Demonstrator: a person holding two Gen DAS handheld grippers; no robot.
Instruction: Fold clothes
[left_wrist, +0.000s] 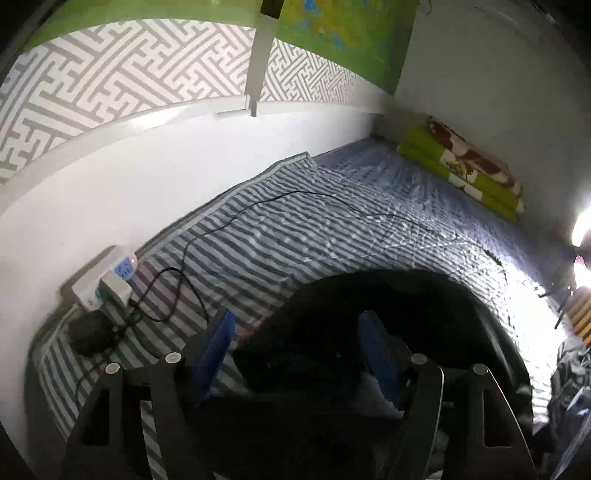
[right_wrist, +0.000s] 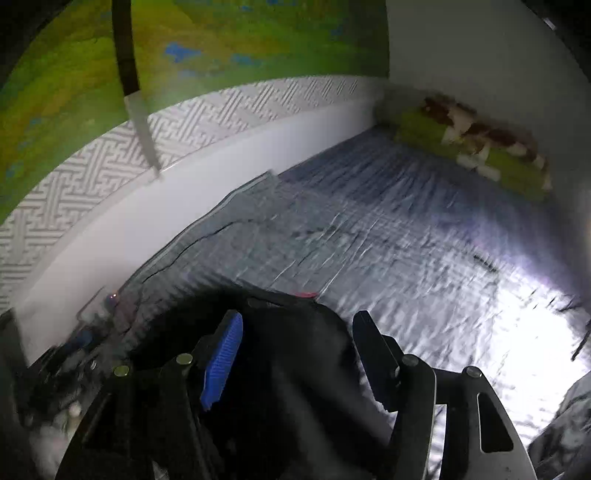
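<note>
A black garment (left_wrist: 406, 295) lies bunched on the striped bed sheet (left_wrist: 295, 229). It fills the lower middle of the left wrist view. My left gripper (left_wrist: 297, 315) stands open above it, its blue-padded fingers (left_wrist: 218, 347) wide apart with the dark cloth between and beneath them. The right wrist view is motion-blurred. There the same black garment (right_wrist: 295, 387) lies under my right gripper (right_wrist: 299, 314), which is also open, one blue pad (right_wrist: 221, 362) showing on the left finger. Neither gripper pinches the cloth.
A white power strip (left_wrist: 105, 280) with a plug, a black adapter (left_wrist: 88, 332) and a black cable (left_wrist: 258, 206) lie by the left wall. A folded green blanket (left_wrist: 461, 166) sits at the bed's far end. A bright light (left_wrist: 581, 229) glares at the right edge.
</note>
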